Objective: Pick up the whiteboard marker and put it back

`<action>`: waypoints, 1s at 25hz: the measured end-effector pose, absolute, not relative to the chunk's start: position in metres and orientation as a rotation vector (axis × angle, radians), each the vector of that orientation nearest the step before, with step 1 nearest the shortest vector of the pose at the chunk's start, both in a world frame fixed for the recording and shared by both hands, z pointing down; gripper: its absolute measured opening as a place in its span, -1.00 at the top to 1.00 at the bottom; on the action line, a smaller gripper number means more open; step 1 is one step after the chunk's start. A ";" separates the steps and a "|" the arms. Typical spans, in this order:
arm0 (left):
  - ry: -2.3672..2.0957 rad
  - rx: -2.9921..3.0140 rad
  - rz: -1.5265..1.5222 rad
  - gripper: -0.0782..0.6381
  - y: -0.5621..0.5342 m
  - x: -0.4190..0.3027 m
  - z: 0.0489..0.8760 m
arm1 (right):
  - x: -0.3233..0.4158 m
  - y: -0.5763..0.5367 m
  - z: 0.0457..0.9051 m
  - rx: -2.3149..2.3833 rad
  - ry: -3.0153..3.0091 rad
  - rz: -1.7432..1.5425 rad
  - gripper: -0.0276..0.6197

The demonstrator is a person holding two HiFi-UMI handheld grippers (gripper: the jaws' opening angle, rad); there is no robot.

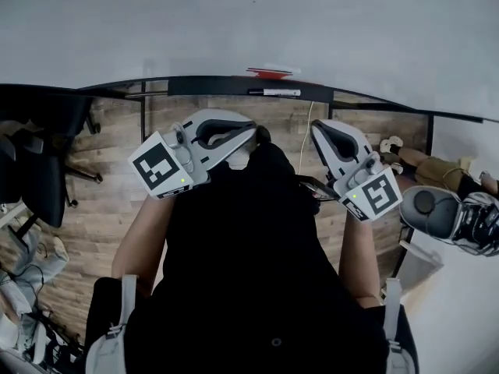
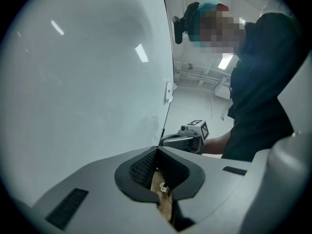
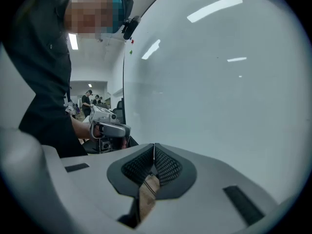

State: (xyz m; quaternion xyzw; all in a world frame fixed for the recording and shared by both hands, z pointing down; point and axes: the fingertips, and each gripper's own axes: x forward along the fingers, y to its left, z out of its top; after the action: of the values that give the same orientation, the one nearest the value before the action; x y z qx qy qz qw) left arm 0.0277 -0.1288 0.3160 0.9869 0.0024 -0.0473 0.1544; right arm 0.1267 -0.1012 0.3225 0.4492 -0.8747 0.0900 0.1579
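Whiteboard (image 1: 249, 29) ahead | left gripper (image 1: 248, 139), right gripper (image 1: 318, 131) held up | jaws together

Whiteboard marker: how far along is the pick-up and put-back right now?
Done: cannot tell. The whiteboard marker lies on the board's ledge, which fits either untouched or already returned. In hand: nothing. The left gripper and right gripper are both shut and empty, held near the person's body, away from the ledge. Left: if not started, reach, grasp, lift, replace.
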 end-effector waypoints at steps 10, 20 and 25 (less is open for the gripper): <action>-0.274 2.777 -0.162 0.75 -0.142 0.059 0.323 | 0.146 -0.124 0.316 0.990 -2.541 0.135 0.85; -0.457 2.760 -0.158 0.75 -0.155 0.067 0.339 | 0.146 -0.153 0.372 0.621 -2.397 -0.036 0.85; -0.562 2.743 -0.170 0.75 -0.158 0.065 0.340 | 0.142 -0.159 0.395 0.486 -2.357 -0.024 0.85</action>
State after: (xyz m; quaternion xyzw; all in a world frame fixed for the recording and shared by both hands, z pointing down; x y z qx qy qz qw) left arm 0.0653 -0.1577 0.3403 0.9641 -0.1974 -0.0597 0.1674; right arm 0.1424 -0.1593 0.3952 0.1886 -0.9140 -0.0094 0.3592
